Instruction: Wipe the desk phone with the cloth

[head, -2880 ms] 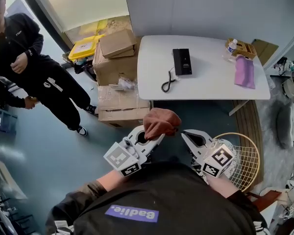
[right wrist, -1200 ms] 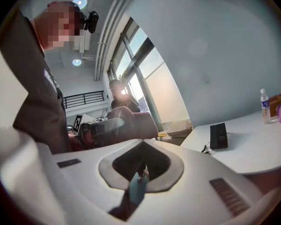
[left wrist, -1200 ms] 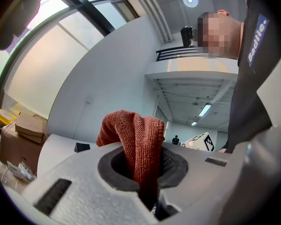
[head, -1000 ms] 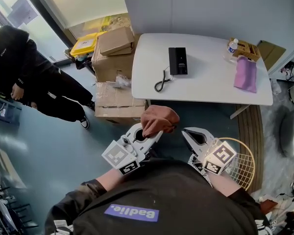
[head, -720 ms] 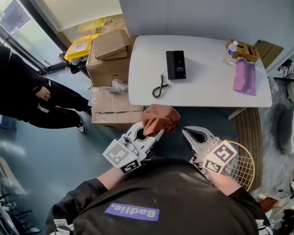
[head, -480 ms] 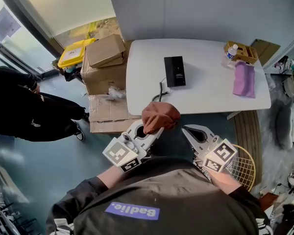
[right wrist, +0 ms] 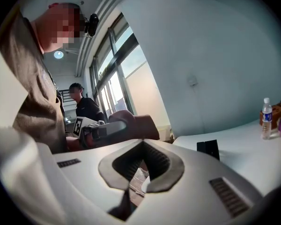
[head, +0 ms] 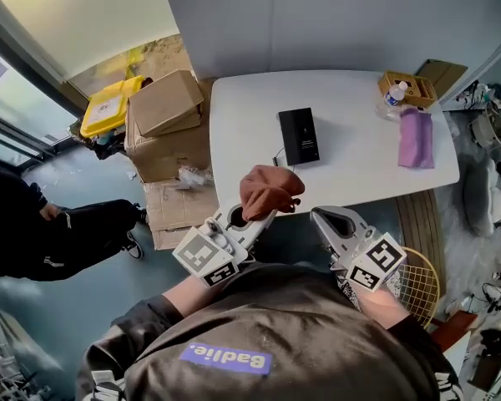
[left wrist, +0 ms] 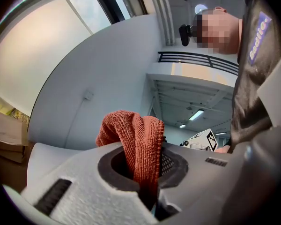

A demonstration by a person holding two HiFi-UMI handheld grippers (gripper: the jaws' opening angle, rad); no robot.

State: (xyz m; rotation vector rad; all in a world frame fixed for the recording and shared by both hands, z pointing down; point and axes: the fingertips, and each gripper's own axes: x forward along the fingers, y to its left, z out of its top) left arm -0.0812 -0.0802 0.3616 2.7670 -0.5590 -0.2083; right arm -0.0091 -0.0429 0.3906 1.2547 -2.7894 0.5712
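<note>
Left claw [head: 255, 220]: clamped on the rust-coloured cloth [head: 268, 190]. In the left gripper view the fabric runs down through the hollow between the two jaws and bunches above them.
Cloth: a loose rounded bundle above the jaw tips, held up in front of the wearer's chest. In the head view it overlaps the near edge of the surface [head: 351, 167].
Right claw [head: 323, 220]: jaws brought together tip to tip, gripping nothing. In the right gripper view only the hollow between the pads shows a gap. It sits just beside the left claw, on its right, and the two do not touch.
Desk phone [head: 300, 135]: black, lying flat near the middle of the surface with its long side pointing away from the wearer. It lies beyond the cloth and apart from both claws.
Surface: white with rounded corners, set against a pale wall.
Purple cloth [head: 415, 138]: lying flat towards the right end of the surface, well apart from the desk phone.
Water bottle [head: 392, 95]: upright at the far right corner, just beside a wooden tray [head: 409, 83].
Cardboard boxes [head: 162, 111]: stacked on the floor at the left end of the surface.
Wire basket [head: 420, 281]: on the floor by the wearer's right side, below the right claw in the head view.
Bystander [head: 54, 236]: a person in black clothes at the left edge of the head view, well apart from the surface.
</note>
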